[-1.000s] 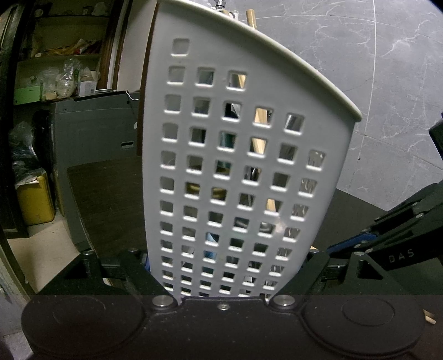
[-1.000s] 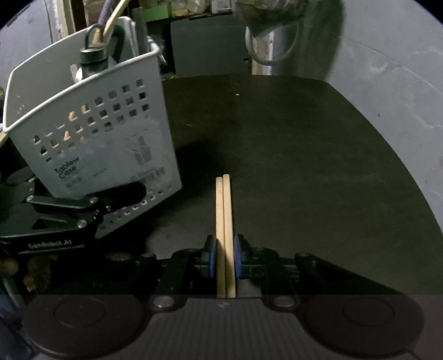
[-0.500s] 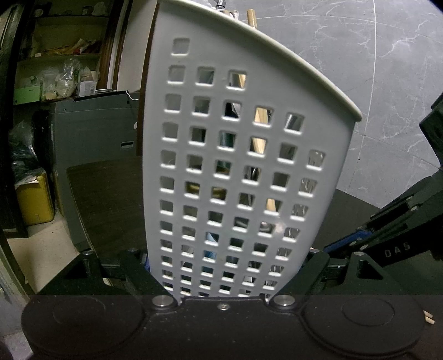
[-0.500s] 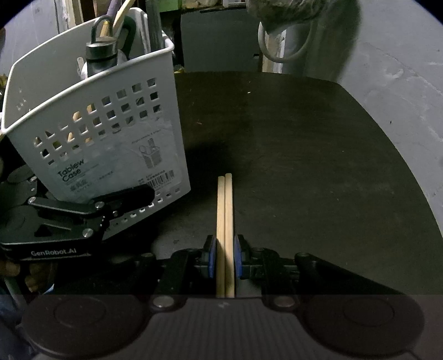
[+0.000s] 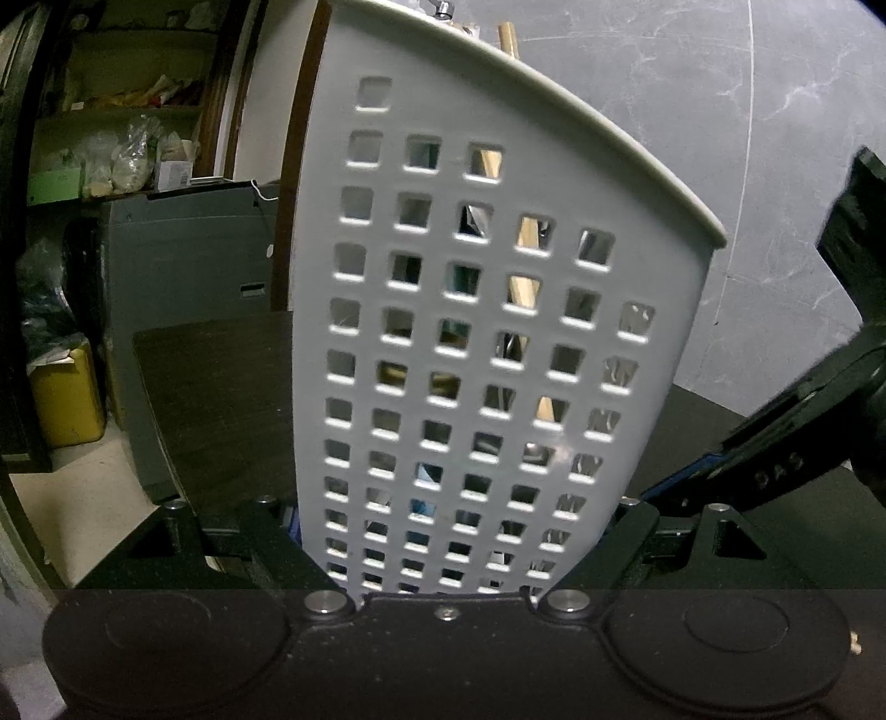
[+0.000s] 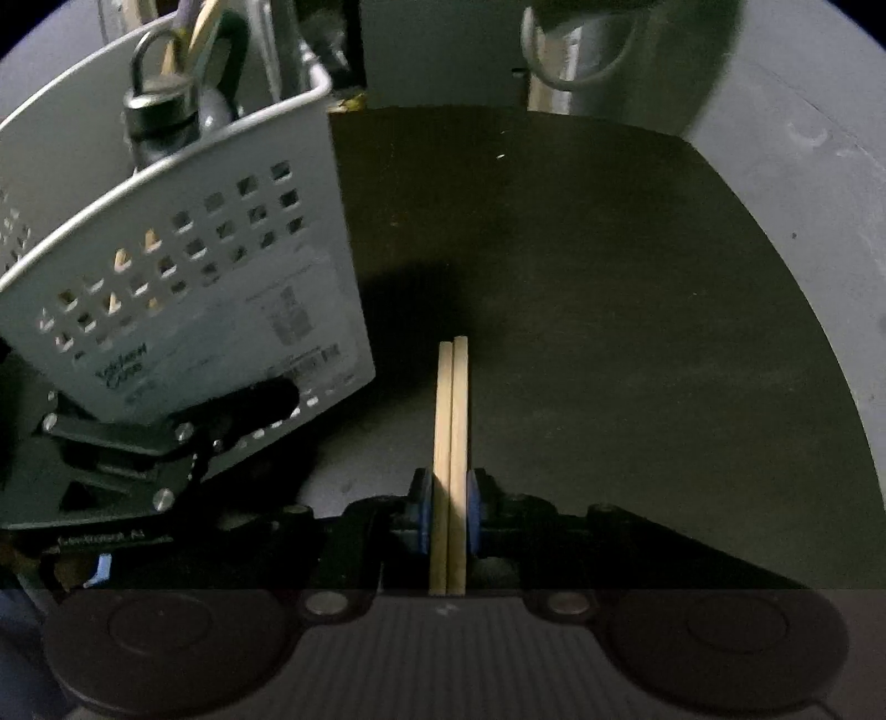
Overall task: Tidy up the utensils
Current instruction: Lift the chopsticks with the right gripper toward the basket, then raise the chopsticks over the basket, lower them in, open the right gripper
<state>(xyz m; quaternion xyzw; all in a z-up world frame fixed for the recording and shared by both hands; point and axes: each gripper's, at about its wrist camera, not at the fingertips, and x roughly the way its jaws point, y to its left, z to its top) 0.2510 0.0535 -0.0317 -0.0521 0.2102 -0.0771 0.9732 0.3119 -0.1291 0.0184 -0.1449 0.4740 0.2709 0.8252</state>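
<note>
A white perforated utensil basket [image 5: 476, 332] fills the left wrist view, tilted, and my left gripper [image 5: 459, 531] is shut on its lower walls. Wooden sticks and metal utensils show through its holes. In the right wrist view the same basket [image 6: 183, 277] leans at the left, with the left gripper's finger [image 6: 166, 443] across its base. My right gripper [image 6: 449, 498] has a pair of wooden chopsticks [image 6: 453, 399] between its blue pads; the jaws are closing and the pads press on the pair. The chopsticks point forward over the dark table [image 6: 609, 332].
A dark bottle with a loop cap [image 6: 160, 111] and several handles stand in the basket. A grey ringed object [image 6: 576, 50] hangs beyond the table's far edge. Left of the basket are a grey cabinet [image 5: 183, 304], cluttered shelves and a yellow container [image 5: 66, 399]. The right gripper's body [image 5: 803, 443] is beside the basket.
The right gripper has carried the chopsticks nearer the basket, which now looks larger in its view. In the left wrist view the right gripper's body has risen. The left gripper and basket kept still.
</note>
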